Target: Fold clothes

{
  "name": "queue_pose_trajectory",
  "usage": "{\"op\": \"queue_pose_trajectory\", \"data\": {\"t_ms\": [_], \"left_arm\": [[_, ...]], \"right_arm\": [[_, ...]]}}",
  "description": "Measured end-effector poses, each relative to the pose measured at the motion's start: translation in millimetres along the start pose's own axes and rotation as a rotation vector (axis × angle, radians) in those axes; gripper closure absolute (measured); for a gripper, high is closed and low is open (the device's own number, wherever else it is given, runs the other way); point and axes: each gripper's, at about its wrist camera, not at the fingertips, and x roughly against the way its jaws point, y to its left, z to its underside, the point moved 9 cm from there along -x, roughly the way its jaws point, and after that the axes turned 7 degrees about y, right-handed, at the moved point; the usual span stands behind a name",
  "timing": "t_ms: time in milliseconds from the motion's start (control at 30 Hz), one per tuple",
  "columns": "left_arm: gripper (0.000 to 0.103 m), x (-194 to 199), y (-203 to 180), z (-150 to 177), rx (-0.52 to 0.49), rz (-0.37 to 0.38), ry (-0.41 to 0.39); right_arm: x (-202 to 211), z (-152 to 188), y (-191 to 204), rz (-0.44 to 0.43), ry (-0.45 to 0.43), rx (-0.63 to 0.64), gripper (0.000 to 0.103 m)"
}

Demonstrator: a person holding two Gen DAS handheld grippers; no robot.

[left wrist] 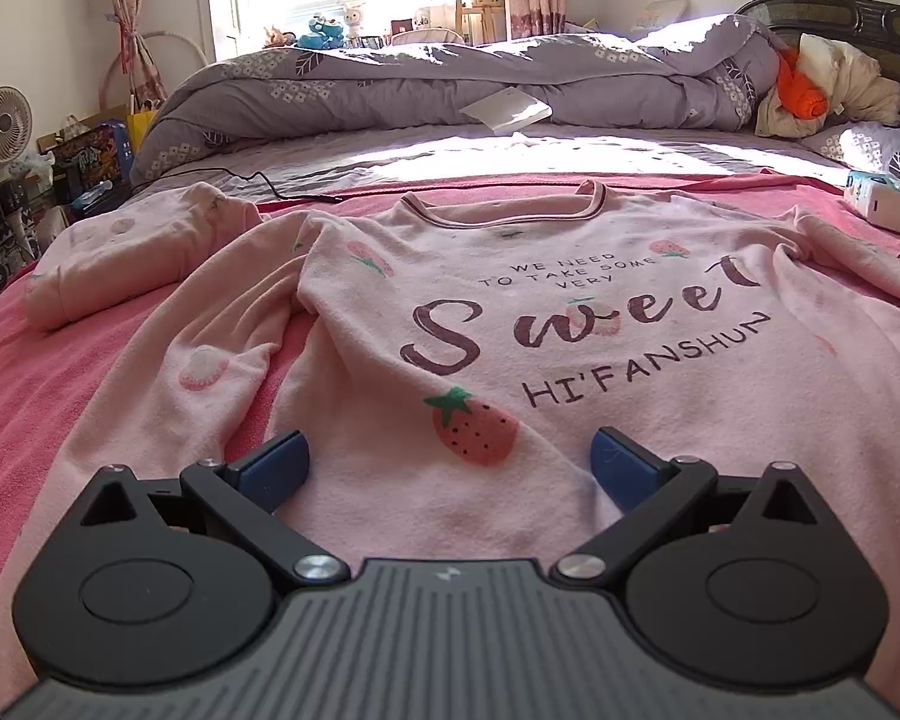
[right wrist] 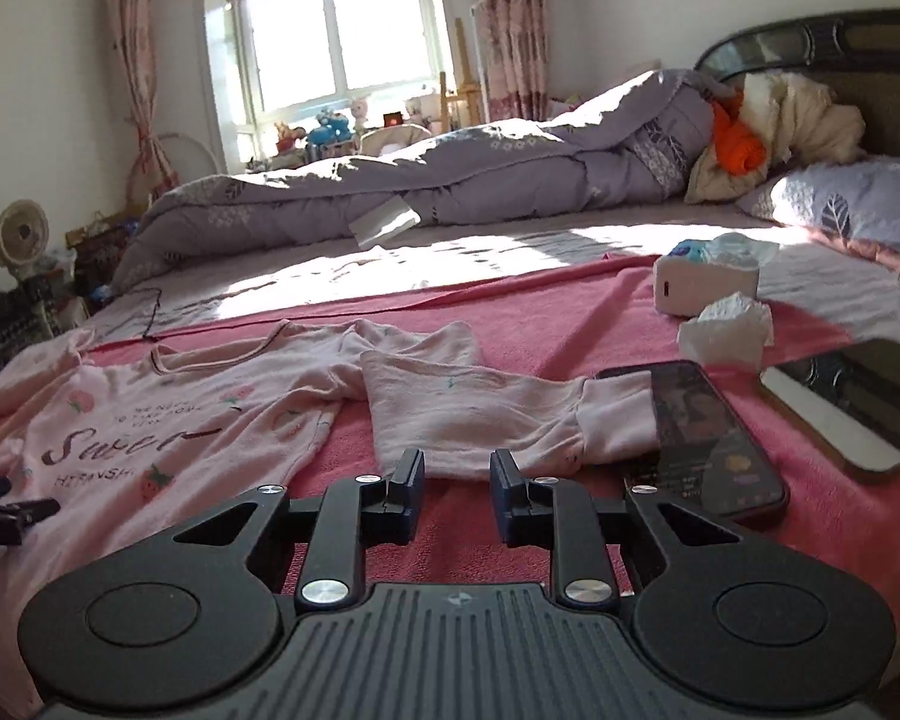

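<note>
A pink long-sleeved pyjama top (left wrist: 570,324) printed "Sweet" with strawberries lies face up on a pink blanket (left wrist: 24,372). My left gripper (left wrist: 450,456) is open, its blue pads either side of the top's lower front near a strawberry print. A folded pink garment (left wrist: 132,252) lies at the left. In the right wrist view the top (right wrist: 168,420) lies left, its right sleeve (right wrist: 480,402) stretched toward the phones. My right gripper (right wrist: 456,480) is partly open and empty, just short of the sleeve's near edge. The left gripper's tip (right wrist: 6,510) shows at the left edge.
Two phones (right wrist: 708,438) (right wrist: 852,402) lie on the blanket at the right, the sleeve cuff touching the nearer one. A tissue pack (right wrist: 708,276) and crumpled tissue (right wrist: 726,330) lie behind. A grey duvet (left wrist: 450,84), pillow (right wrist: 858,204) and black cable (left wrist: 270,183) lie further back.
</note>
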Motion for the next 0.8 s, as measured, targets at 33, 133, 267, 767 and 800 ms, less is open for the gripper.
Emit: {"op": "queue_pose_trajectory", "data": {"t_ms": [33,133,267,767,800], "left_arm": [[0.002,0.3,0.1,0.1,0.000,-0.001,-0.001],[0.002,0.8,0.4,0.5,0.000,-0.003,-0.002],[0.002,1.6,0.1,0.6,0.000,-0.004,-0.005],[0.001,47.6,50.6,26.0,0.108,-0.009,-0.044],[0.001,54.2,61.7,31.3,0.140,-0.012,-0.046]], "right_arm": [[-4.9,3.6,-4.9,0.001,0.008,-0.074,0.078],[-23.2,12.9,-20.8,0.010,0.029,-0.314,0.077],[-30.3,6.2,-32.1,0.063,-0.050,-0.472,0.068],[-25.3,-99.5,41.8,0.073,-0.307,-0.290,0.092],[-25.8,-112.2,72.7,0.018,-0.321,-0.224,0.092]]}}
